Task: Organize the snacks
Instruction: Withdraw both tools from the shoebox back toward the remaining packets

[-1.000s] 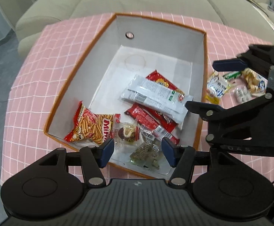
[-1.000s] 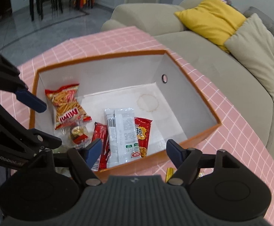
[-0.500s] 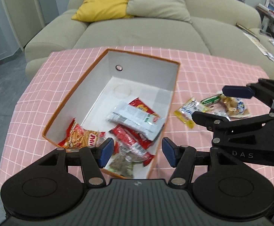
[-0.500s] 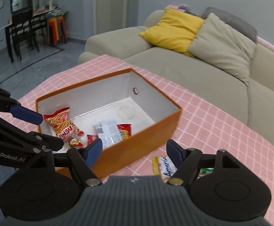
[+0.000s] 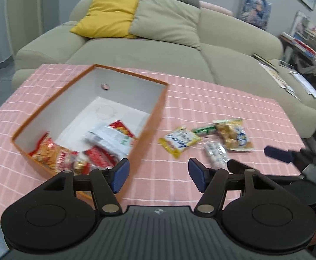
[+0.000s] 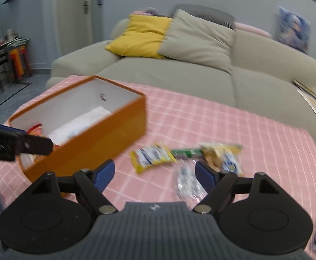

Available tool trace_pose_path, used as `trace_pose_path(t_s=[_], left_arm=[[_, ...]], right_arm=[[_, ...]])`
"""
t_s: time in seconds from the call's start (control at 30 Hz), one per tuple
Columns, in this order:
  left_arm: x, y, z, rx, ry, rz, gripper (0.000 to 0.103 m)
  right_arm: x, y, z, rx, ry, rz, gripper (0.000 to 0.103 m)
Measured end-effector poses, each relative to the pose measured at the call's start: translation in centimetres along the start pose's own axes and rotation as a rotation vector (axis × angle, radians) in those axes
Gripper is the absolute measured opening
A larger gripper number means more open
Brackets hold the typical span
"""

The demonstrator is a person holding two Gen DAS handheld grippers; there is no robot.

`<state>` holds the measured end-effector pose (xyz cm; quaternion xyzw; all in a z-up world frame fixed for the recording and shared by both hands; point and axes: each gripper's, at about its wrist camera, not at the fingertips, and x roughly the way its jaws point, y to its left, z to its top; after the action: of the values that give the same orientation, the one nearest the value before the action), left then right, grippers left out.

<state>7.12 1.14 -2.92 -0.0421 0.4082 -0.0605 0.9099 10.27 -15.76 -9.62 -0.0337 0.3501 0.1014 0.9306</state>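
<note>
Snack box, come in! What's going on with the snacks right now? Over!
Both tools open, empty: left tool, right tool. Orange box part filled. Four snacks wait on the pink cloth. Nothing blocking.

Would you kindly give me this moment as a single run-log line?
left gripper: open, empty | right gripper: open, empty, jaws just widened | orange box: holds several snacks | four snack packets on pink tablecloth

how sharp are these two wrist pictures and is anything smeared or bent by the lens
Left wrist view: fisheye curves the pink tablecloth; snacks inside the orange box are motion-smeared, the sofa fairly crisp. Right wrist view: blurrier overall, the clear packet near the right gripper streaked; even, soft indoor light, no glare.
</note>
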Motion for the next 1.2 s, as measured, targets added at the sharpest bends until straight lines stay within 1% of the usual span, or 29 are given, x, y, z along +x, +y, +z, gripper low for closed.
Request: trace_pose_path(t_s=[0.07,0.2,0.37,0.47,0.73,0.8,0.97,1.03,1.13,1.2], left_arm=[[0.5,-0.8,-0.5,0.008,0.002,-0.026,0.073],[1.7,-2.1,-1.3,0.017,0.019,-0.064,0.073],[3.5,-3.6,-2.2,0.04,0.043,-0.068,0.073],[4.5,-4.2,-2.3,0.059,0.055,-0.066,0.073],[7.4,-4.9,-1.7,0.067,0.105,-0.062,0.074],[8.3,-5.1,-1.5,0.083,0.108,-0.058,0.074],[10.8,-5.7,-0.7,0.182,0.11,-0.013,0.074],[11.9,-5.6,-0.2,0.194,0.114,0.0,0.074],[13.6,-5.6,0.5,0.184,0.115,0.006,0.073],[14.8,-5.8,0.7,0.204,0.124,0.014,0.073]], right_arm=[[0.0,-1.0,-1.4,0.036,0.015,-0.036,0.084],[0.3,-2.8,-3.6,0.07,0.056,-0.096,0.084],[0.9,-4.2,-5.1,0.097,0.084,-0.125,0.084],[1.4,-4.7,-5.6,0.109,0.096,-0.121,0.084],[3.7,-6.1,-5.9,0.108,0.146,-0.116,0.084],[4.4,-6.4,-5.6,0.111,0.15,-0.106,0.084],[6.6,-6.2,-4.3,0.075,0.154,-0.066,0.083],[7.6,-5.9,-3.8,0.063,0.159,-0.045,0.083],[9.2,-5.5,-3.4,0.046,0.17,-0.033,0.082],[10.2,-5.3,-3.2,0.042,0.185,-0.027,0.081]])
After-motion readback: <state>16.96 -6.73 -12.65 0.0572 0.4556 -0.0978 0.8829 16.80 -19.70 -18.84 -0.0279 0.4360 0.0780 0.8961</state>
